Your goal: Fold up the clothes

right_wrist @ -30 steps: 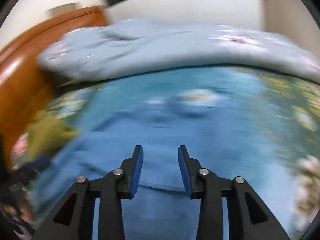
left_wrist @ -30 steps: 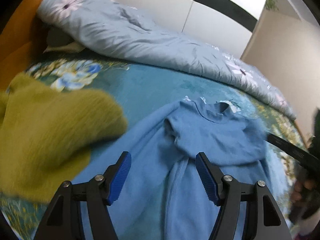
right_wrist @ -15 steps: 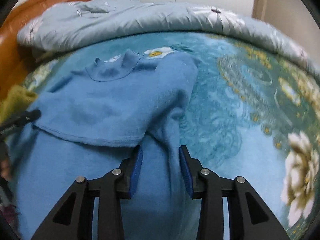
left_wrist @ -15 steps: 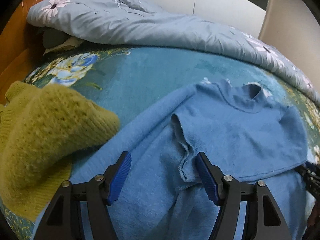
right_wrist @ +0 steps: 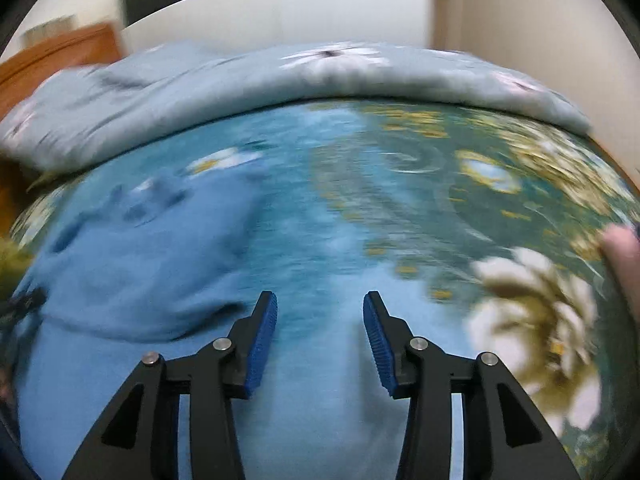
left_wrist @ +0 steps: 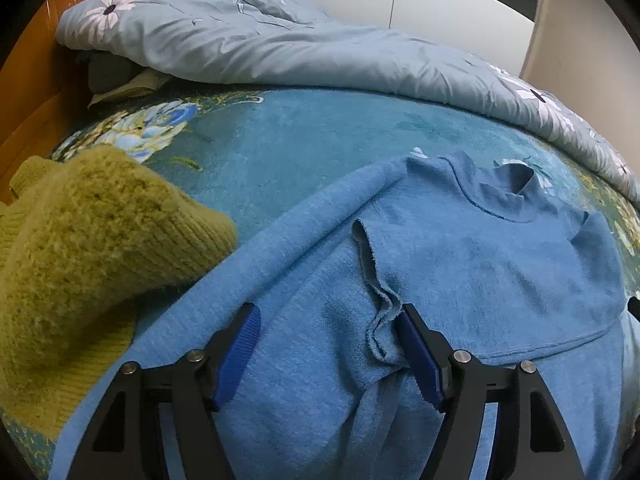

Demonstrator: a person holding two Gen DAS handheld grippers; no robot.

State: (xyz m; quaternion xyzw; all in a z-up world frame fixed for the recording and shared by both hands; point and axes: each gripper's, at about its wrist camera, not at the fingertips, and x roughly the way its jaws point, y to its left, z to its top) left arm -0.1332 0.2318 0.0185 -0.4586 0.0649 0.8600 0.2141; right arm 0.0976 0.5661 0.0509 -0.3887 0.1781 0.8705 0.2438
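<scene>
Here, in the left wrist view, the left gripper (left_wrist: 330, 350) hangs low over a blue sweater (left_wrist: 460, 264) spread on the teal floral bedcover (left_wrist: 288, 144), its blue pads well apart and gripping nothing. The sweater lies collar-far, with its hem edge drawn up across the chest so that a folded layer sits on the lower body; a crumpled corner of that layer rests just against the inner face of the right-hand finger. One sleeve runs along the left of the garment toward the near edge. A fuzzy olive-green sweater (left_wrist: 80, 256) is heaped at near left, touching the blue sleeve, and a pale grey-blue quilt (left_wrist: 280, 48) is bunched along the far side. In the right wrist view, which is heavily smeared by motion, the right gripper (right_wrist: 320, 336) also stands with its jaws apart and empty, over the bedcover at the right edge of the blue sweater; a fingertip (right_wrist: 624, 264) shows at the far right rim. The likely risks are that the left gripper closes on only the top ply of the crumpled corner, so the fold skews, or that the right gripper, moving fast, drags or misses the sweater's edge.
</scene>
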